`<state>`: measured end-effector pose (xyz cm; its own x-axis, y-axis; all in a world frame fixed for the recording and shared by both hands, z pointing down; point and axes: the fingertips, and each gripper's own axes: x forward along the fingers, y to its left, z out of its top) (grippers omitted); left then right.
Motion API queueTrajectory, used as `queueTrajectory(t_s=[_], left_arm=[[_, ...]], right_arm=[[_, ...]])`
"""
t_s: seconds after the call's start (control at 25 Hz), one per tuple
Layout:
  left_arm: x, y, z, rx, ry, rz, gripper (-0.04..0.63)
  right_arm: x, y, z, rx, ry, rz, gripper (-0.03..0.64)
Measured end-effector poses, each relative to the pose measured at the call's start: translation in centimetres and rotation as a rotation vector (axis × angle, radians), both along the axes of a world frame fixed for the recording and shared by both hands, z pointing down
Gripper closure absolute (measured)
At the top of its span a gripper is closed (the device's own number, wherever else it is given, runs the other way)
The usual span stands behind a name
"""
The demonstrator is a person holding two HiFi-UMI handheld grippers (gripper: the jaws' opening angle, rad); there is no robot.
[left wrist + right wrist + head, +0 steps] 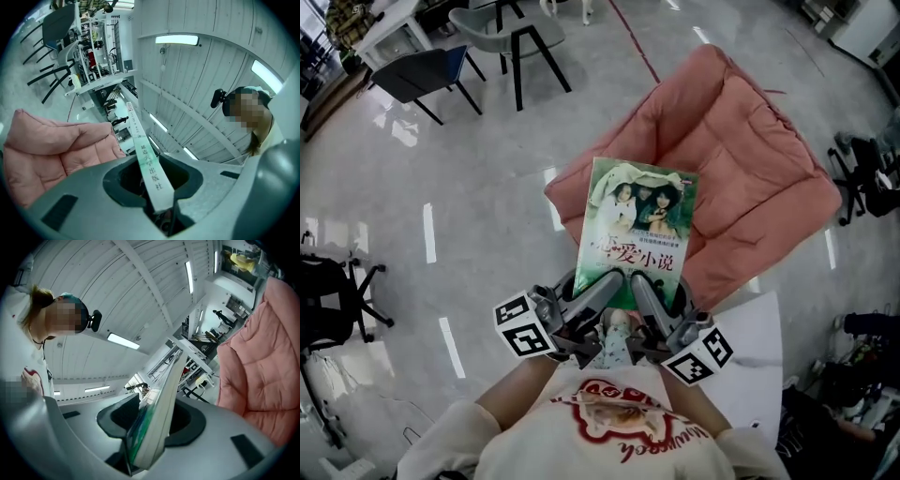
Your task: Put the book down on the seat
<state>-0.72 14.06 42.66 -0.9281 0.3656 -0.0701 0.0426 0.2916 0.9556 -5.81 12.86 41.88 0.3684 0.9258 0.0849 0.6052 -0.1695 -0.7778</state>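
Observation:
A green-covered book [637,232] is held flat above the front of a pink cushioned seat [741,159]. My left gripper [586,305] and right gripper [647,302] clamp its near edge side by side, both shut on it. In the left gripper view the book's white spine [149,165] runs up from between the jaws, with the pink seat [51,150] at the left. The right gripper view has the book's page edge [161,413] standing between the jaws and the pink seat [262,371] at the right.
The seat stands on a glossy grey floor [487,206]. Dark chairs [422,75] and a white table are at the far left. A black office chair [328,300] is at the left edge, more chair bases at the right edge [862,178].

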Motion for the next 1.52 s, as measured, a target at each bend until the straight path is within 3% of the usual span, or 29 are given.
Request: queueTrajectory(t_s=[0.2, 0.4, 0.6, 0.88, 1.08, 1.52], left_arm=[[-0.1, 0.3, 1.8, 0.011, 0.014, -0.003, 0.495], [0.9, -0.1, -1.4, -0.095, 0.017, -0.061, 0.495], [1.4, -0.2, -2.4, -0.107, 0.027, -0.078, 0.495], [3.9, -0.3, -9.9, -0.189, 0.004, -0.115, 0.495], [2.0, -0.6, -3.3, -0.167, 0.023, -0.114, 0.495], [1.4, -0.5, -1.9, -0.144, 0.036, -0.117, 0.495]], right_arm=[[-0.1, 0.4, 1.9, 0.018, 0.012, -0.002, 0.462], [0.9, 0.2, -1.3, -0.080, 0.009, -0.066, 0.462], [1.3, 0.2, -2.1, -0.081, 0.015, -0.087, 0.462], [3.8, 0.2, -9.5, -0.143, -0.008, -0.118, 0.462], [1.9, -0.1, -2.9, -0.121, 0.013, -0.119, 0.462], [1.3, 0.1, -1.3, -0.082, 0.027, -0.119, 0.462]])
